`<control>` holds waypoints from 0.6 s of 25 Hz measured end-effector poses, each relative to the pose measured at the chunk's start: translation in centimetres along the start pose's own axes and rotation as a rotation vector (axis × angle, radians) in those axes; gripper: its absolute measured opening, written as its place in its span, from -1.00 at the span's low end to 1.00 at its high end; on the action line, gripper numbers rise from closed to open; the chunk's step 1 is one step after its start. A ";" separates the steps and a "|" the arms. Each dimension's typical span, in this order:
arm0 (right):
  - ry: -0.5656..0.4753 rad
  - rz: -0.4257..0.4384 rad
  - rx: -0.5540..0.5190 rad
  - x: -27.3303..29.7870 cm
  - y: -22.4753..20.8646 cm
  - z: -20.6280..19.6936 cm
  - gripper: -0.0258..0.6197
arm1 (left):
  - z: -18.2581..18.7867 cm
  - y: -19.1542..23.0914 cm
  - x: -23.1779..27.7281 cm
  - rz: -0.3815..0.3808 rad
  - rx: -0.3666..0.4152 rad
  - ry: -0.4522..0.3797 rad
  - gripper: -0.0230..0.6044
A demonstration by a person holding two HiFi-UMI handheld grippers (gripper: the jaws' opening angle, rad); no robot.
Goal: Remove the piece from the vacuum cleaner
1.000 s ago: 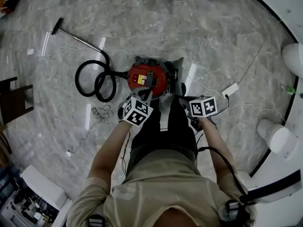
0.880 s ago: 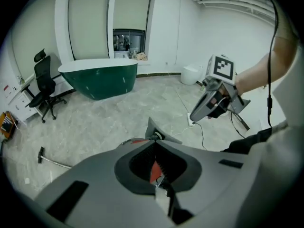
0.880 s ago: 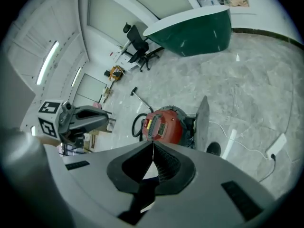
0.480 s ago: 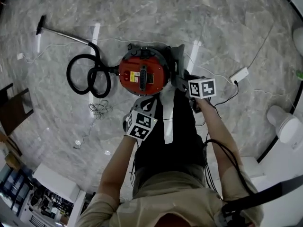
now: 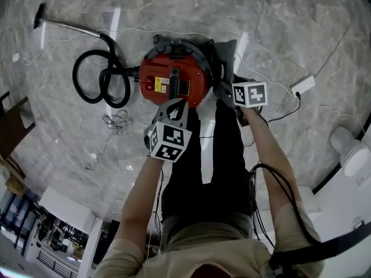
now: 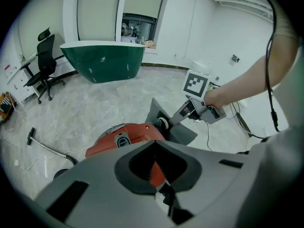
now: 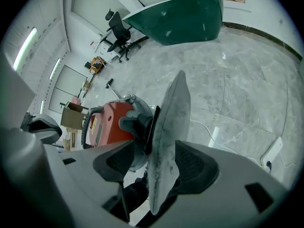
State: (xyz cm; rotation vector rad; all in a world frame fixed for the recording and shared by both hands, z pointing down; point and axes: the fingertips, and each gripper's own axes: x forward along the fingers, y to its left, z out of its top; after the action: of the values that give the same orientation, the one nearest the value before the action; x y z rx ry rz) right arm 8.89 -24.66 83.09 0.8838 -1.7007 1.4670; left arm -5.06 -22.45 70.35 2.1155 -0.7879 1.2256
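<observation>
Right hand-held gripper [image 7: 160, 151] astride grey piece [image 7: 174, 106]

L gripper [image 5: 177, 108] closed, angled down

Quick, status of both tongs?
Left tongs: closed, empty.
Right tongs: open, jaws just opened; piece between them, not gripped.

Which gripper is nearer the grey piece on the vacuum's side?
Right. The right gripper, jaws just opened, straddles the grey piece; the left gripper hovers at the near edge of the vacuum.
</observation>
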 end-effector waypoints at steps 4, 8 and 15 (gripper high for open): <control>0.076 -0.027 0.002 2.2 -0.9 -0.7 -0.15 | -0.4 0.5 1.2 0.008 -0.002 0.013 -0.92; 0.082 -0.021 -0.025 2.5 -1.5 -1.3 -0.45 | -1.3 0.2 2.3 0.002 0.025 0.044 -0.92; 0.094 0.007 -0.095 2.4 -1.5 -1.7 -0.80 | -2.2 0.3 3.2 0.008 0.022 0.080 -0.92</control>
State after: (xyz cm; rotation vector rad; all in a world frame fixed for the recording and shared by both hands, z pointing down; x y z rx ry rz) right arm 9.13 -23.27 86.08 0.7475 -1.6910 1.3981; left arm -5.18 -21.80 74.18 2.0689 -0.7512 1.3199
